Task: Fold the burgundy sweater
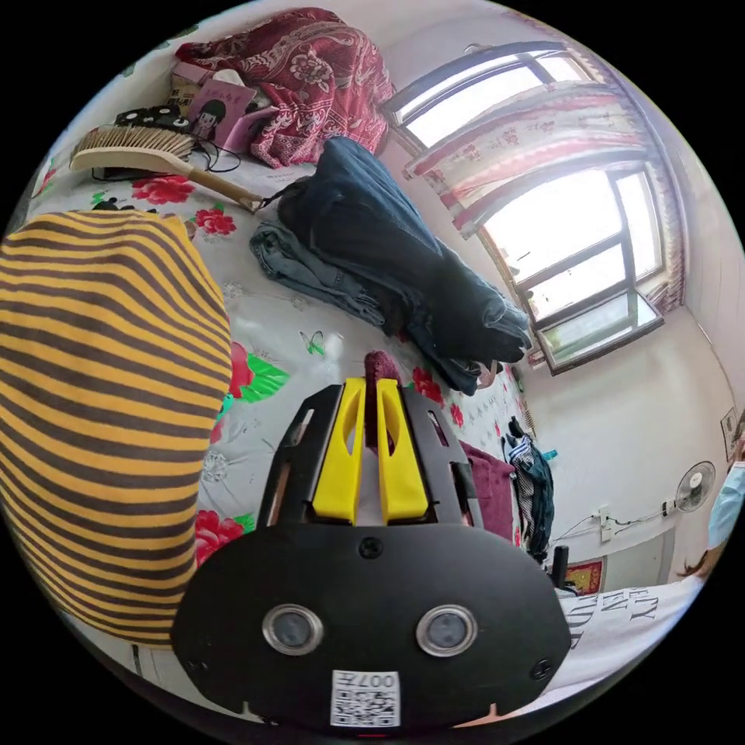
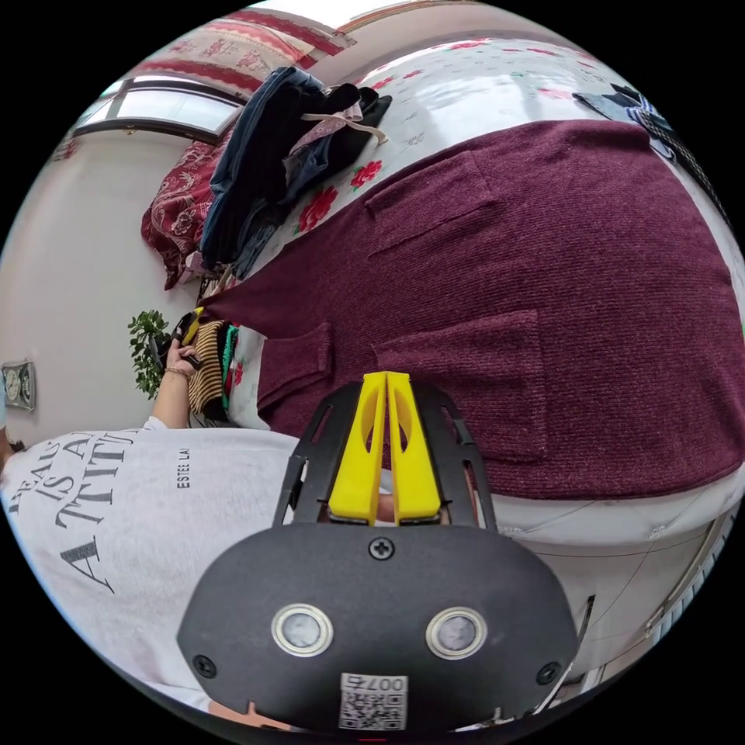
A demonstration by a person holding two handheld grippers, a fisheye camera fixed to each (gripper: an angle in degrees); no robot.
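The burgundy sweater (image 2: 543,272) lies spread on the floral bed sheet (image 2: 466,85), its two patch pockets facing up. My right gripper (image 2: 386,379) is shut, its yellow tips together over the sweater's near pocket; no cloth shows bunched between them. At the sweater's far corner a hand holds my left gripper (image 2: 191,320). In the left gripper view my left gripper (image 1: 378,386) is shut on a fold of the burgundy sweater (image 1: 380,365), which pokes out past the yellow jaws. More of the knit hangs beside the gripper body.
A yellow-and-brown striped garment (image 1: 101,403) lies beside my left gripper. Folded jeans and dark clothes (image 1: 388,256) are piled further on, with a brush (image 1: 140,147) and a red patterned blanket (image 1: 310,70) beyond. A person's white printed shirt (image 2: 116,504) is close to my right gripper.
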